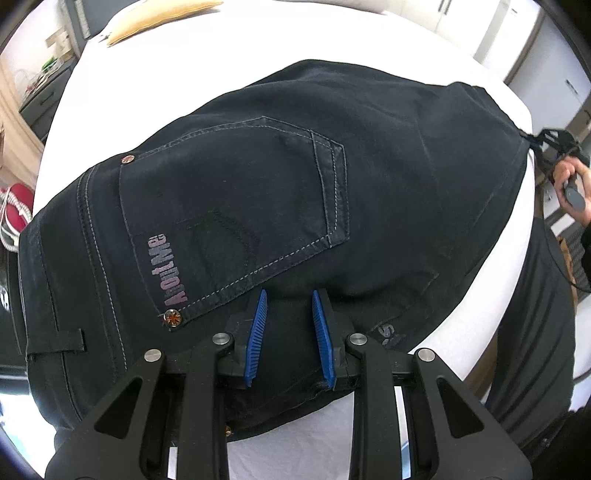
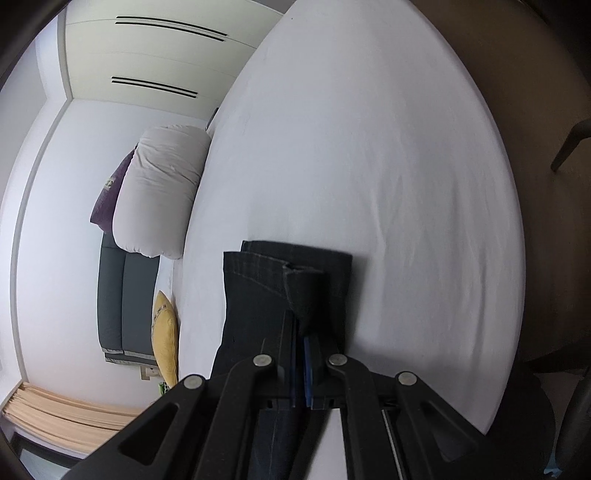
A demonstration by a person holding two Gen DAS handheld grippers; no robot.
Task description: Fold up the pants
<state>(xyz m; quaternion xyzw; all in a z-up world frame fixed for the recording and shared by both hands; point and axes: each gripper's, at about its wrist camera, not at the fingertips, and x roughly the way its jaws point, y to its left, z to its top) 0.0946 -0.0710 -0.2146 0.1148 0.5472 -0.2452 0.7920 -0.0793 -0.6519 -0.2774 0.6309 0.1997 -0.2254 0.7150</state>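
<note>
The dark jeans [image 1: 280, 206] lie seat-up on the white bed sheet [image 1: 236, 62], already doubled lengthwise, so a single back pocket [image 1: 236, 206] faces up just ahead of the left gripper [image 1: 290, 328]. That gripper hovers low over the seat end, near the waistband. Its blue pads [image 1: 258, 334] stand apart with dark cloth between and beneath them; they do not appear pressed together, so I judge it open, placed to take a bite of the waist end or to pin it while the other end travels.

From the right wrist camera, the right gripper [image 2: 301, 363] has its fingers drawn together on a pinch of denim at the leg hems [image 2: 288, 288], which rise in a small peak just beyond the tips. The stacked cuffs lie flat on the sheet directly ahead of it. Holding the hems this way probably serves to carry the leg end over toward the seat for the cross fold, which is not yet made.

Along the pocket's near edge, just left of the left gripper's tips, pinkish lettering [image 1: 170, 271] reads "About Me". Copper rivets [image 1: 173, 316] mark the pocket corners. A faint pale mark to the right of the gripper is too dim to read.

A yellow cushion [image 1: 162, 16] lies far beyond the jeans.
</note>
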